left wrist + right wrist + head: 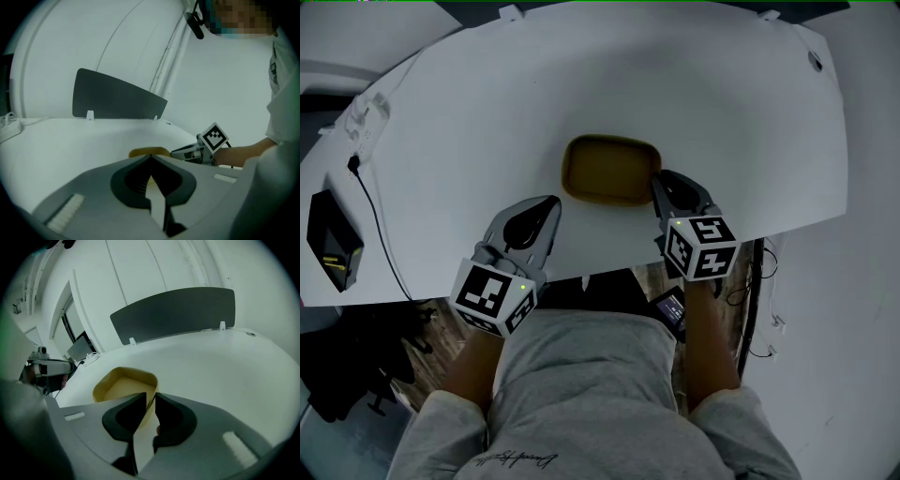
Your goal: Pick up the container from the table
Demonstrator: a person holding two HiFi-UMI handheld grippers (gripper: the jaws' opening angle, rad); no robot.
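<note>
We see the container (611, 170) lying open side up on the white table (694, 84), near the front edge. Its long axis runs left to right in the head view, the right end a little nearer us. It is a shallow tan tray with rounded corners, a low wall and nothing inside.

The right gripper (661, 184) sits at the container's right end. In the right gripper view its jaws straddle the near corner wall, one inside and one outside, drawn in close on it with only the wall (151, 401) between them.

The left gripper (549, 208) rests beside the container's left front corner, apart from it. Its jaws meet at the tips and hold nothing.

Bare tabletop lies open behind the container up to a dark panel (173, 315) at the far edge. A cable (375, 211) and a black box (333, 242) lie well apart at the left.
</note>
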